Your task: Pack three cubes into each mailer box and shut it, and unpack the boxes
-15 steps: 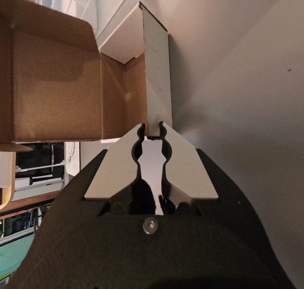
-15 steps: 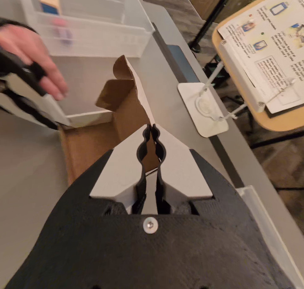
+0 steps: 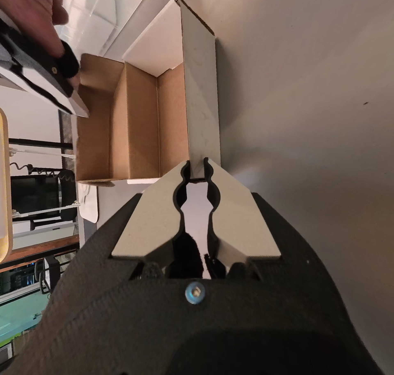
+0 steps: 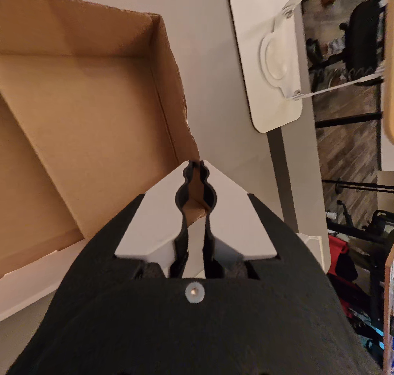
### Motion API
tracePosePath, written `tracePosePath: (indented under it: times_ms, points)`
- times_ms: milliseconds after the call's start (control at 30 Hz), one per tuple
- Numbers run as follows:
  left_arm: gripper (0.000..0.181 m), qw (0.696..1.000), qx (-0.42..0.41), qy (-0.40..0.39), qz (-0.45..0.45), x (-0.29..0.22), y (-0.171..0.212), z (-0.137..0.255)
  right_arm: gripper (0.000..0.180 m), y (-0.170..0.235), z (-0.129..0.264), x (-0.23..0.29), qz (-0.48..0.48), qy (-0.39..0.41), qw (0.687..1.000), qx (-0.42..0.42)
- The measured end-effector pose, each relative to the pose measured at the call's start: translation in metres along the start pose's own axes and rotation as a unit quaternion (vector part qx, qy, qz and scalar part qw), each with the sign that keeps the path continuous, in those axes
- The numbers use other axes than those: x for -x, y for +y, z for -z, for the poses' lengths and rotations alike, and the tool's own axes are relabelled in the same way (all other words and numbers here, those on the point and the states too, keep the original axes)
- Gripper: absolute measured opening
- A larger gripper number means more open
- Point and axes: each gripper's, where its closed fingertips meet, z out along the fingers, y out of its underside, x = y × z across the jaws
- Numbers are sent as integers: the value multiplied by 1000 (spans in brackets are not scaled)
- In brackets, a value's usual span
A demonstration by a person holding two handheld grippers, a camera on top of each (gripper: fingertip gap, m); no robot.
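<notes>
An open mailer box, white outside and brown inside, lies on the grey table. No cubes show inside it. My left gripper is shut on the near end of the box's white side wall. My right gripper is shut on a brown cardboard flap at the edge of the open box panel. The right gripper also shows in the left wrist view, held by a hand at the box's far side.
A white stand base with clear rods sits on the table right of the box, near the table edge. A clear plastic bin stands behind the box. Grey table surface lies beside the box.
The right gripper has swung its flap outward, and the brown lid panel has moved away, so the box interior now shows. The left gripper kept its hold on the white wall.
</notes>
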Motion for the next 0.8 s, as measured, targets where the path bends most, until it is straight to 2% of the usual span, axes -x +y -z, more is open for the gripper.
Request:
tracePosePath:
  times_ms: [167,267,500,567,800]
  points:
    - [9,999,31,22,13,-1,4,1,6,24,-16,16,32,-64,994,88]
    - [8,998,49,41,10,-1,3,1,6,22,-20,15,33,-67,993,92]
    - [5,995,60,65,45,-5,0,2,7,13,-16,11,34,-39,997,64]
    - [3,992,68,82,63,-7,-2,3,6,15,-9,19,19,-74,995,64]
    - [0,984,69,130,101,-12,-9,2,18,-9,26,11,9,-74,997,11]
